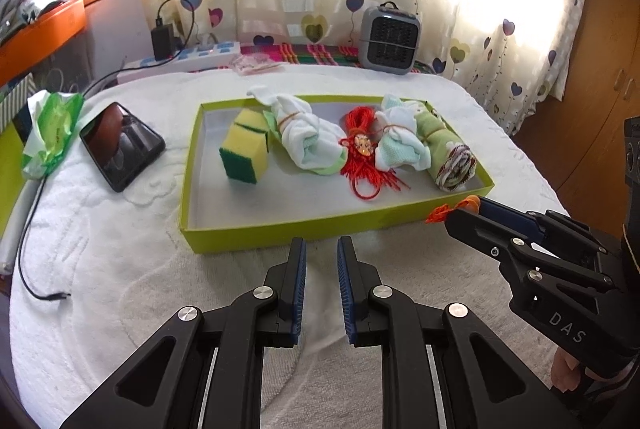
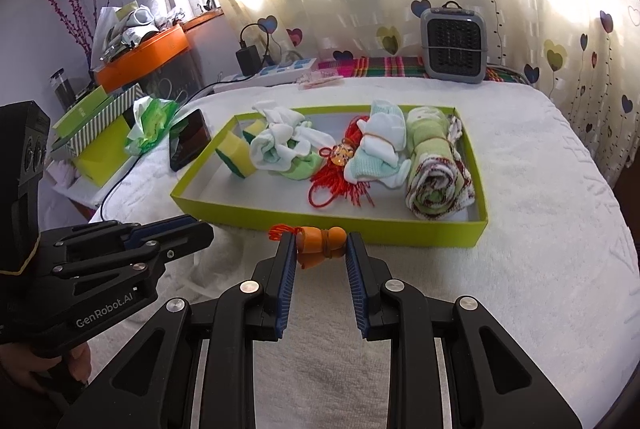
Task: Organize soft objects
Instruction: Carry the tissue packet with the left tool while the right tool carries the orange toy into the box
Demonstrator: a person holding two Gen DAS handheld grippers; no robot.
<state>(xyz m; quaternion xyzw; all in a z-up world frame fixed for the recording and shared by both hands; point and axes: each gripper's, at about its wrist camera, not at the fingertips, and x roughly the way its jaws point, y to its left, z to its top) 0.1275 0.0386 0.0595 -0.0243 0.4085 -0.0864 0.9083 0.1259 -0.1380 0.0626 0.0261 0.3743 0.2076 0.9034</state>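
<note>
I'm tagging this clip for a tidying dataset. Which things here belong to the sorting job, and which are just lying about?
Part of the job:
- green tray
- sponge
- white sock bundle
- red tassel
- second sock bundle
- rolled cloth
- orange gourd charm, held in the right gripper

Lying about:
- phone
- small heater
- power strip
- crumpled green wrapper
</note>
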